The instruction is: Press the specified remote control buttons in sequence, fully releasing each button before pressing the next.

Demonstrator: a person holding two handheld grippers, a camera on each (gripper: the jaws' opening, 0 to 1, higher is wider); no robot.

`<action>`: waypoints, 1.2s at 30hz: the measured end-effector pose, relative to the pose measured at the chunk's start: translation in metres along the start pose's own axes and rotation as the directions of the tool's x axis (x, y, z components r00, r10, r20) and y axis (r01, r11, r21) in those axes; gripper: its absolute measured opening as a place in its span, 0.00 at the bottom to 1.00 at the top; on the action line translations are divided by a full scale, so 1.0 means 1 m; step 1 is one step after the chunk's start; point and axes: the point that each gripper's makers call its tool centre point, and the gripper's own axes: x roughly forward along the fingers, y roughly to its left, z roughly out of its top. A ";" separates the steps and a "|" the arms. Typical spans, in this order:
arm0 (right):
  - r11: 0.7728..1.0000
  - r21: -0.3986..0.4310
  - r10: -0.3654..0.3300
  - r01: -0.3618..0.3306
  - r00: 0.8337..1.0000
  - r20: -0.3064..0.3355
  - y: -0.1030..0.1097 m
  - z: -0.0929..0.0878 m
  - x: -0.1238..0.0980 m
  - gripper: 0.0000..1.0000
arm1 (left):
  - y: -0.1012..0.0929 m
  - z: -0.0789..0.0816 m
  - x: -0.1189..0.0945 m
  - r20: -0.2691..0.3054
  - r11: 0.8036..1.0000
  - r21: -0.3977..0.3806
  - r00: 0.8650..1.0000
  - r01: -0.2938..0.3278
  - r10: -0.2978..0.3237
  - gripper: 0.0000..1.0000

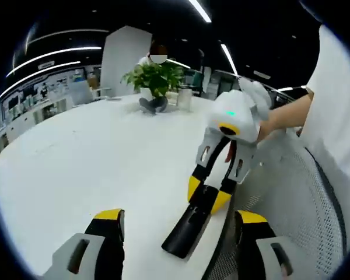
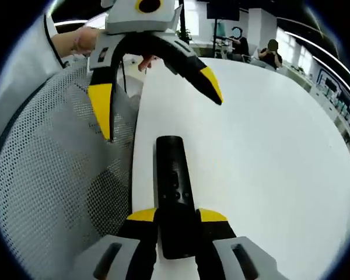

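Note:
A slim black remote control (image 2: 174,175) lies lengthwise between the jaws of my right gripper (image 2: 178,217), which is shut on its near end. Its buttons face up, and it hangs over the edge of the white table (image 2: 262,151). In the left gripper view the remote control (image 1: 184,230) points towards the camera, held by the right gripper (image 1: 207,194) that a hand brings in from the right. My left gripper (image 1: 179,217) is open wide, its yellow tips either side of the remote's free end without touching it. From the right gripper view the left gripper (image 2: 157,102) hangs open above the remote's far end.
A grey mesh chair back (image 2: 58,175) stands against the table edge, close under both grippers; the chair back (image 1: 291,192) is also seen beside the person's white sleeve (image 1: 338,99). A potted plant (image 1: 154,79) and a metal cup (image 1: 184,98) stand at the table's far side. People sit far off (image 2: 271,53).

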 end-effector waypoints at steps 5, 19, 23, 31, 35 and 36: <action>1.000 0.000 0.000 0.000 1.000 0.000 0.000 0.000 0.001 0.22 | 0.010 0.030 -0.020 0.169 0.995 -0.058 0.982 -0.078 0.087 0.95; 0.994 0.113 -0.013 0.009 0.999 0.039 -0.001 0.003 -0.002 0.27 | 0.038 0.086 -0.085 0.520 0.944 -0.165 0.788 -0.285 0.329 0.99; 0.994 0.106 -0.006 0.002 0.999 0.034 0.000 0.004 -0.001 0.23 | 0.041 0.087 -0.093 0.528 0.924 -0.171 0.760 -0.341 0.378 0.99; 0.998 0.056 -0.006 0.005 1.000 0.007 -0.007 0.004 -0.001 0.21 | 0.047 0.081 -0.102 0.524 0.909 -0.203 0.743 -0.365 0.416 0.99; 0.999 0.050 -0.017 0.017 1.000 -0.002 -0.019 0.003 -0.003 0.21 | 0.051 0.079 -0.106 0.518 0.902 -0.216 0.739 -0.373 0.430 0.99; 0.999 0.046 -0.019 0.019 1.000 -0.005 -0.022 0.003 -0.003 0.21 | 0.051 0.078 -0.108 0.519 0.901 -0.221 0.737 -0.373 0.432 0.99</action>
